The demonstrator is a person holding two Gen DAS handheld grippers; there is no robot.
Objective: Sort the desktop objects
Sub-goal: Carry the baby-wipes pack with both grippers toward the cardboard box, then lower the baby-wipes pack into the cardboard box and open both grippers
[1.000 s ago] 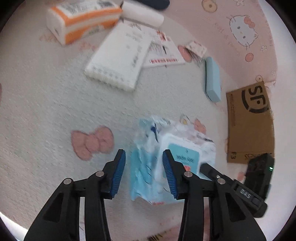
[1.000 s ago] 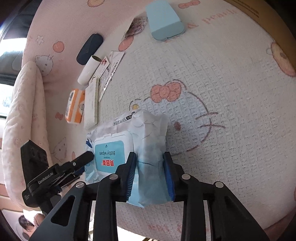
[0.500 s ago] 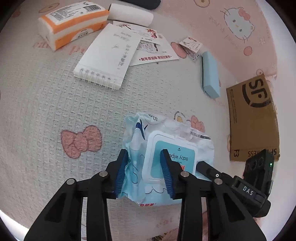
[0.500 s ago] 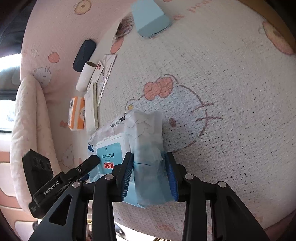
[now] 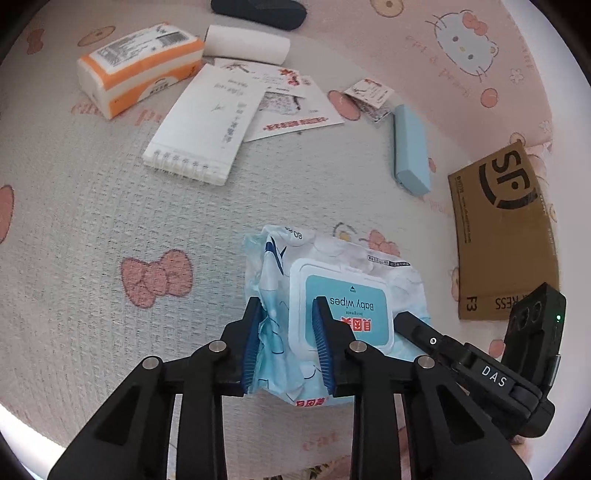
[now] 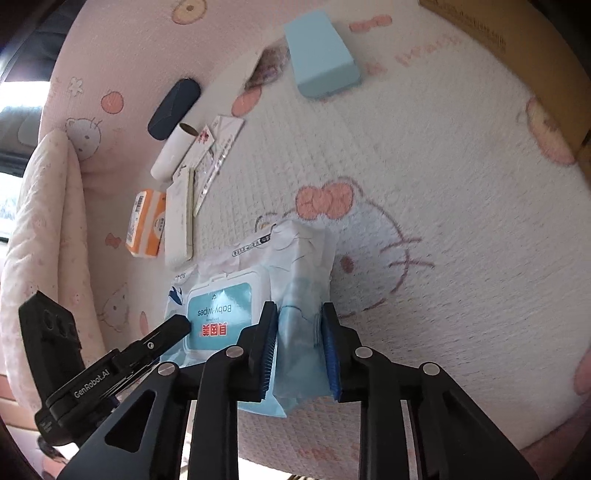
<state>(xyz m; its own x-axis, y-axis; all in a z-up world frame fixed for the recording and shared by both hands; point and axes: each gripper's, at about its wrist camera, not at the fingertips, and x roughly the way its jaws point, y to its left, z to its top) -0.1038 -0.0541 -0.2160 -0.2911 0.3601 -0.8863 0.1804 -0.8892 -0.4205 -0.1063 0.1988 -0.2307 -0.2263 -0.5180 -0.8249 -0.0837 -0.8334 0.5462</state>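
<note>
A white and blue pack of baby wipes (image 5: 343, 280) lies label up on the cream play mat (image 5: 110, 229) printed with cat faces and bows. My left gripper (image 5: 286, 317) has the pack's crinkled left end between its blue pads, and its jaws are closing on it. In the right wrist view my right gripper (image 6: 299, 314) pinches the other end of the same pack (image 6: 236, 295), its jaws closing too and the wrapper squeezed between the pads. Each view shows the other gripper's black body beside the pack.
At the far side lie an orange tissue pack (image 5: 140, 70), a spiral notepad (image 5: 207, 125), leaflets (image 5: 291, 107), a white roll (image 5: 247, 44) and a dark case (image 5: 258, 11). A light blue box (image 5: 410, 155) and a cardboard box (image 5: 506, 236) sit to the right. A pink padded rim (image 5: 461, 74) borders the mat.
The left gripper's jaws have narrowed from wide apart onto the pack's left end, and the pack has turned label up. The right gripper has tightened a little on its end.
</note>
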